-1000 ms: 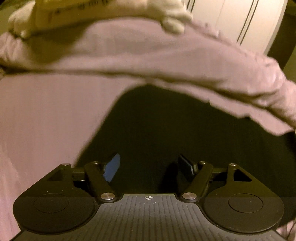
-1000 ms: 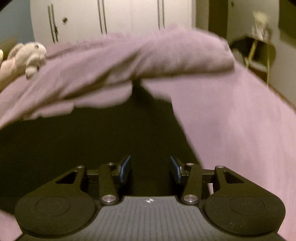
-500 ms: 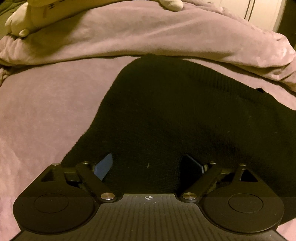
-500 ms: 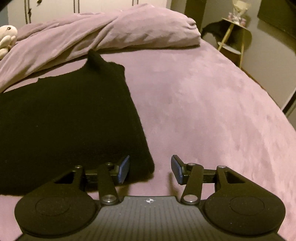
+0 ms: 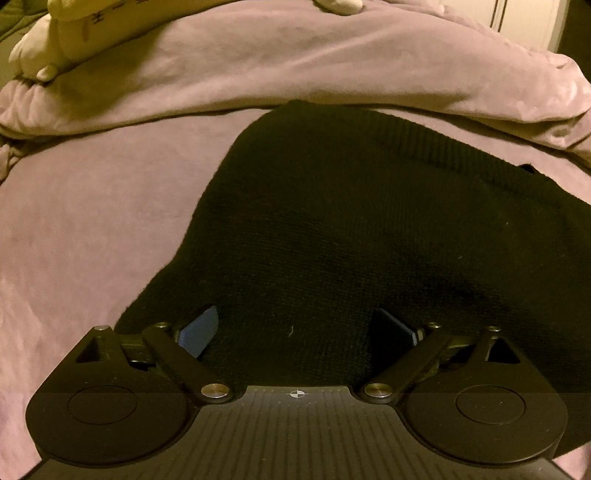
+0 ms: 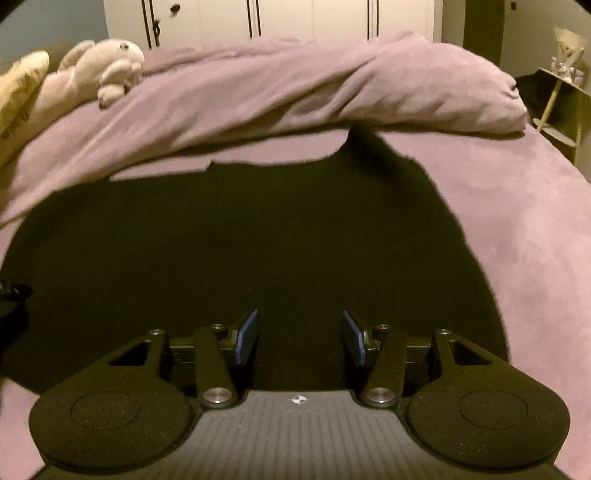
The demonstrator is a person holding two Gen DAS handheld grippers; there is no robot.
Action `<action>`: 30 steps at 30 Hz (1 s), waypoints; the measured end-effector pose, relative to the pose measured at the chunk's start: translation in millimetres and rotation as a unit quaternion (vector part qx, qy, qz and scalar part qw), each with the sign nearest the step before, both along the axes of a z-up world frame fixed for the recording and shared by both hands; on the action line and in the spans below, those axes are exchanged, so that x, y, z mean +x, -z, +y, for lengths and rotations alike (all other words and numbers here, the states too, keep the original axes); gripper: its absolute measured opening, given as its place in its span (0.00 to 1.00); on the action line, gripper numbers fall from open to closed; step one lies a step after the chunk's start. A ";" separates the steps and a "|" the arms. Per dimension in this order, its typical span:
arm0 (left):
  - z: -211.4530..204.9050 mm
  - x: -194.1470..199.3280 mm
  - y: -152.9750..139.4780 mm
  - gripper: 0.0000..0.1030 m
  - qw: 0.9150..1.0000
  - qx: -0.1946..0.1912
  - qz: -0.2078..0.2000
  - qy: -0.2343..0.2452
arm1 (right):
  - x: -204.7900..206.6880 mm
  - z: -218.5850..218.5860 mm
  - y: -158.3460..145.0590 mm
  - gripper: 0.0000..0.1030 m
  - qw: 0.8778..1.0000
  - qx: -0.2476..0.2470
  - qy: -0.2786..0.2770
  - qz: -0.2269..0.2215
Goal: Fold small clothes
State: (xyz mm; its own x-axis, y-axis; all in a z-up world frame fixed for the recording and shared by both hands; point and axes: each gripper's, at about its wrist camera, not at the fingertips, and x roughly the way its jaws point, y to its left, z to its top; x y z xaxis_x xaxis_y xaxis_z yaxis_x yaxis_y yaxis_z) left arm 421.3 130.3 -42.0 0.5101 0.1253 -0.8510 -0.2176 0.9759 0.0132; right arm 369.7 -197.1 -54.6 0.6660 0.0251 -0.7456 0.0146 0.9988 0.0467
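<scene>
A black knit garment [image 5: 351, 229] lies spread flat on a mauve bed sheet [image 5: 92, 229]. It also fills the middle of the right wrist view [image 6: 240, 258]. My left gripper [image 5: 295, 328] is open, its jaws wide apart over the garment's near left edge. My right gripper [image 6: 300, 338] is open over the garment's near right part. Neither gripper holds anything. A narrow tip of the garment [image 6: 364, 138] points toward the bunched duvet.
A bunched mauve duvet [image 6: 295, 96] lies along the far side of the bed. A plush rabbit [image 6: 107, 68] and a yellow pillow [image 6: 18, 92] rest on it. White wardrobe doors [image 6: 277, 18] stand behind. A small shelf [image 6: 561, 96] stands at the right.
The left gripper's jaws have opened wider and it has pulled back a little. The right gripper swung out over bare sheet, then back left over the garment, still open.
</scene>
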 end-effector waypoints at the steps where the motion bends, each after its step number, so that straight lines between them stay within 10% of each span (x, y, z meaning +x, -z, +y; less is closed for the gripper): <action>1: 1.1 0.1 0.2 0.95 1.000 -0.002 0.000 0.000 | -0.5 0.3 1.5 0.49 1.000 0.000 0.002 -0.003; 20: 83.4 -57.8 -20.1 0.94 0.993 -0.098 -0.040 -0.055 | -47.6 11.9 -10.8 0.58 0.995 0.055 0.073 0.041; 30: 124.8 -55.6 6.3 0.71 0.956 -0.279 -0.041 -0.078 | -70.5 -78.8 7.1 0.59 0.927 0.242 0.285 0.024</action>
State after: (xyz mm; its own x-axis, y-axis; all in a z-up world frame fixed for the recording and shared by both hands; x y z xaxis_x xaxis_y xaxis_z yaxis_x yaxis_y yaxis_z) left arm 365.7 255.1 -48.3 0.5897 -0.2569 -0.7656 -0.3385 0.7821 -0.5232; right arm 299.2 -275.9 -61.7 0.6407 0.0182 -0.7676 0.5471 0.6906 0.4730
